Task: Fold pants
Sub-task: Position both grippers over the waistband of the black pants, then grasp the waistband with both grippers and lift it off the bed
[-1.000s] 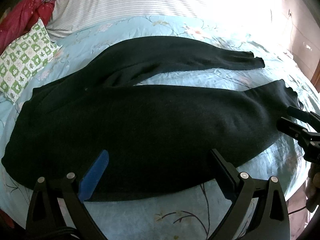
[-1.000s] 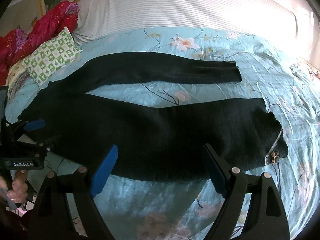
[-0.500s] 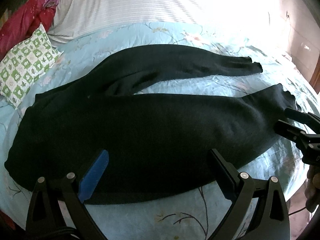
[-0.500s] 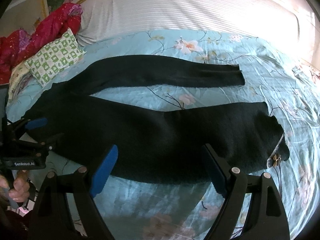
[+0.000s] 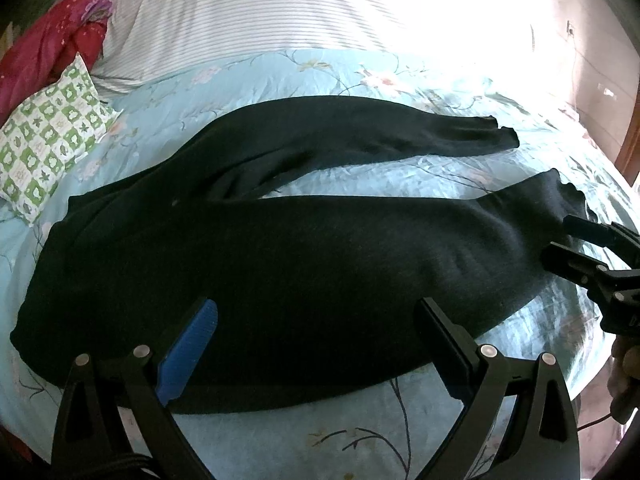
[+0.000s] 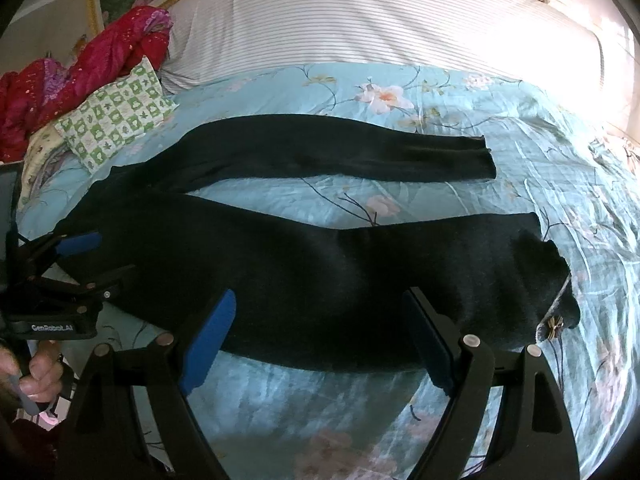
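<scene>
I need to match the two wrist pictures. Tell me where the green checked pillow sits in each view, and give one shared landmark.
Left wrist view: the pillow lies at the left edge, beyond the pants' waist end.
Right wrist view: the pillow lies upper left, beside the red quilt.
Shared landmark: the far pant leg's cuff.

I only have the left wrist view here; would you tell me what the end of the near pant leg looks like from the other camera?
Observer: On the right wrist view, the near leg of the black pants ends in a cuff with its pale inside turned out and a small brownish mark.
Operator: Thank you. Is my left gripper visible there?
Observer: Yes, the left gripper hangs open at the waistband end.
Operator: Anything behind the red bedding?
Observer: A painted green panel with a gold frame.
</scene>
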Demonstrator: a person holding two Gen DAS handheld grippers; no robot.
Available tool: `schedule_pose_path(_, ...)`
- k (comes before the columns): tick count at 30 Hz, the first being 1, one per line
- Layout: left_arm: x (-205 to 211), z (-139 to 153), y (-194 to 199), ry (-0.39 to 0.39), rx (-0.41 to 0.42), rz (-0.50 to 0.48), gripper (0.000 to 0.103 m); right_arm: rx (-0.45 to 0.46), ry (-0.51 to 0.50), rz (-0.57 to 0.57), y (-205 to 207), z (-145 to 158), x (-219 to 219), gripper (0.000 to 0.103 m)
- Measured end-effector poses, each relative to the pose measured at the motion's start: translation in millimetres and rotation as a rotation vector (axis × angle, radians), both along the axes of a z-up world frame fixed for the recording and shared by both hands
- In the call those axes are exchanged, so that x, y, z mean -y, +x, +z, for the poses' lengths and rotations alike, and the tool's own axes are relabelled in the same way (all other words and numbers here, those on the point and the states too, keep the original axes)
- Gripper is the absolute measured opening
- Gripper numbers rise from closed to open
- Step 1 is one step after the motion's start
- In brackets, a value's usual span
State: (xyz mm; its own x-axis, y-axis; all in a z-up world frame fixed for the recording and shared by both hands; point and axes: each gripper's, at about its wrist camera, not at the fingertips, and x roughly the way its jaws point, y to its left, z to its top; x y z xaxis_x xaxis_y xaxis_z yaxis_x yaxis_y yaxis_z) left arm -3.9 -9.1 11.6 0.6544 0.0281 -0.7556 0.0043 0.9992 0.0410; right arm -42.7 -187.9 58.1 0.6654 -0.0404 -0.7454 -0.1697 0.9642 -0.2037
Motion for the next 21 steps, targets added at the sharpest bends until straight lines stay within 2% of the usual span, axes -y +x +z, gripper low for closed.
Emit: schedule_pose_path(21, -1.9, -6.2, 8.9, -0.016, -0.046, -0.03, 0.099, -0.011, 0.011, 0.008, 4.2, 2.4, 0.4, 0.085)
